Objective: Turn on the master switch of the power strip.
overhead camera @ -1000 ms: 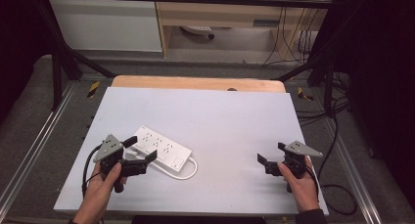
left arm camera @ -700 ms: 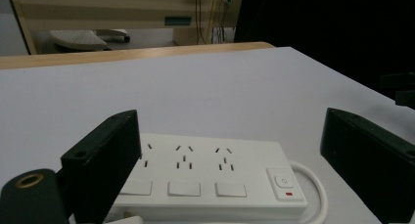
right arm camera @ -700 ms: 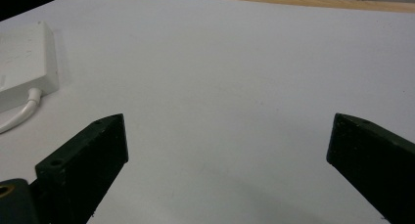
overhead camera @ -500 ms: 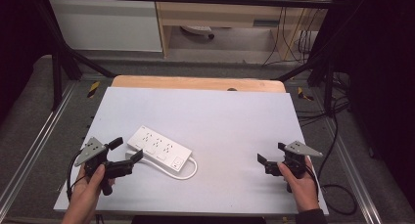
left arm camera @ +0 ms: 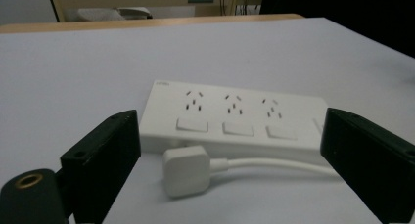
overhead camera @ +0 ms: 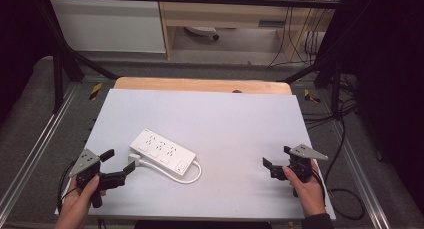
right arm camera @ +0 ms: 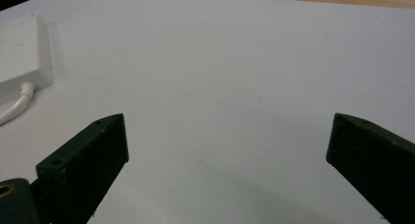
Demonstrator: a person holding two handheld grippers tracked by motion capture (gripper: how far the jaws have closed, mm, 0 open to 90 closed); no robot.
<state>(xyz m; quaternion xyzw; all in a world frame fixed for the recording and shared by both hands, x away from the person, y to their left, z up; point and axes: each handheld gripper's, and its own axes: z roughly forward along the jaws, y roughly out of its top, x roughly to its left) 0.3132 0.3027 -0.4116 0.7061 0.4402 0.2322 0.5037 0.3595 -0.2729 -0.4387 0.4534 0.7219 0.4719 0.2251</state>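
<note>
Plainly, both pairs of jaws stand wide apart with nothing between them. In the left gripper view the two black jaws frame the white plug (left arm camera: pixel 187 169), which lies flat on the table just short of them, its cord (left arm camera: pixel 274 163) running off toward the right along the near side of the power strip (left arm camera: pixel 235 117). The strip sits just behind the plug, its three sockets and three switches facing up. From the high view the left gripper (overhead camera: pixel 116 165) is low over the near left part of the table (overhead camera: pixel 240 114), pointing at the plug end of the strip (overhead camera: pixel 162 151), close to it but apart; the cord loops round the strip's other end and comes back beside it. The right gripper (overhead camera: pixel 276 159) is held over the near right part of the table, well apart from the strip, and its own view shows bare tabletop between its jaws with only the strip's corner (right arm camera: pixel 22 50) far to one side.

The step in hand looks like the approach to the plug: nothing is gripped yet. The next move probably calls for easing the left gripper forward and down until the jaws straddle the plug's sides, then closing on it. The plug is small and smooth and lies loose, so a push from one jaw could slide it against the strip.
</note>
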